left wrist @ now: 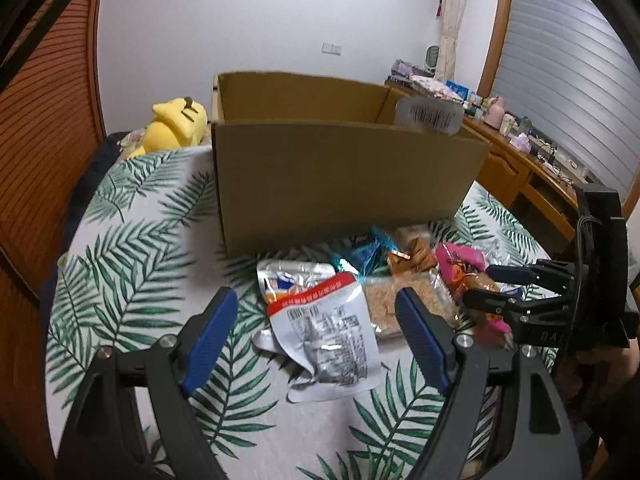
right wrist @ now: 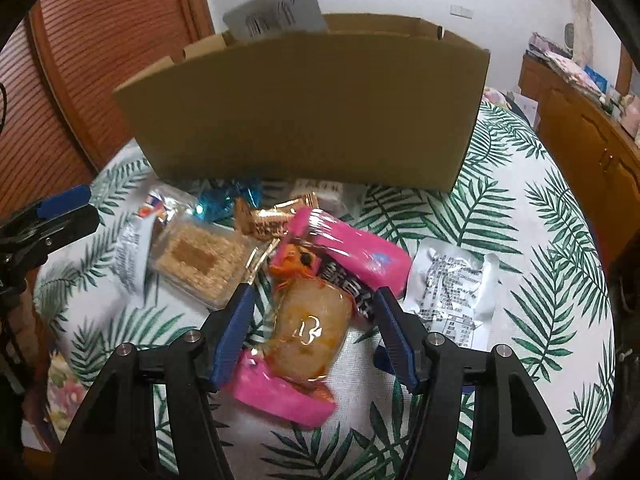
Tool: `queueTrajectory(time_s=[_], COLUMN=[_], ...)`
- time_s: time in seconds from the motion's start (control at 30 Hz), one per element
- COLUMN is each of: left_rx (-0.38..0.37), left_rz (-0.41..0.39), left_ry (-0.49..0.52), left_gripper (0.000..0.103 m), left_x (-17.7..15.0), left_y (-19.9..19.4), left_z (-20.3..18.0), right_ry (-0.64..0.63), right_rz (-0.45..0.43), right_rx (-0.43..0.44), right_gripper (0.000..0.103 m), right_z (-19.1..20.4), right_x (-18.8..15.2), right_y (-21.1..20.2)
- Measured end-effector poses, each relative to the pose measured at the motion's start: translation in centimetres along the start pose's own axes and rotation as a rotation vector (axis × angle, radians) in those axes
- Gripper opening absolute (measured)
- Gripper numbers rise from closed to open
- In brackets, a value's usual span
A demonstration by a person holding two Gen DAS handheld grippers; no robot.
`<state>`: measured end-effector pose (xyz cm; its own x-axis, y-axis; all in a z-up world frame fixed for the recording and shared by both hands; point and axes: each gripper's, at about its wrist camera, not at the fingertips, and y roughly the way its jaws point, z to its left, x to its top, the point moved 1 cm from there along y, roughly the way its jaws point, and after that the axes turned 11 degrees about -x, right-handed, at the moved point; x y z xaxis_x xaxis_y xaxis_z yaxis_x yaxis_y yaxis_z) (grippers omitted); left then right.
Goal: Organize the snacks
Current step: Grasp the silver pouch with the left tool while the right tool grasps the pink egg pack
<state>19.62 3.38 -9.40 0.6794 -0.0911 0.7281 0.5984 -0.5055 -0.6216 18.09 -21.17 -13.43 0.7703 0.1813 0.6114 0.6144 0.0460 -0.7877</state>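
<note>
Sitting mostly unsorted: one grey barcoded packet (right wrist: 276,12) already standing inside the cardboard box (right wrist: 304,108), the remaining snacks heaped on the leaf-print bedspread (right wrist: 540,240) just in front of the box's near wall. Straddling the pink-wrapped bun (right wrist: 316,320) with the right gripper (right wrist: 314,334), jaws spread either side and not yet pressing (wrapper showing bold Chinese characters, not clearly readable). Hovering the left gripper (left wrist: 316,324), jaws wide and empty, over the red-and-white foil pouch (left wrist: 324,340), its back panel blurred fine print plus a barcode. Waiting nearby: crumbly oat bar (right wrist: 200,260), gold-wrapped candy (right wrist: 272,216), blue foil sweet (right wrist: 224,202), silver sachet (right wrist: 452,288).
</note>
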Motion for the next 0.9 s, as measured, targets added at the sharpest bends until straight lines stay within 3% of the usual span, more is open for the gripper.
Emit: queueTrajectory(time_s=[0.13, 0.33, 0.83, 0.9], left_rx=[0.019, 0.028, 0.026, 0.026], left_rz=[0.028, 0.057, 0.134, 0.139], left_ry=[-0.004, -0.03, -0.057, -0.062], left_gripper=[0.081, 0.081, 0.081, 0.075], left_x=[-0.5, -0.6, -1.1, -1.1], left_y=[1.0, 2.3, 4.7, 4.6], left_z=[0.3, 0.9, 0.8, 0.9], right_ry=[-0.003, 0.013, -0.031, -0.031], right_rz=[0.015, 0.021, -0.079, -0.101], right_rx=[-0.032, -0.01, -0.064, -0.064], right_gripper=[0.063, 0.064, 0.065, 0.065], right_z=[0.2, 0.0, 1.2, 1.2], right_x=[-0.4, -0.8, -1.8, -2.0], right_y=[0.6, 1.1, 1.0, 1.0])
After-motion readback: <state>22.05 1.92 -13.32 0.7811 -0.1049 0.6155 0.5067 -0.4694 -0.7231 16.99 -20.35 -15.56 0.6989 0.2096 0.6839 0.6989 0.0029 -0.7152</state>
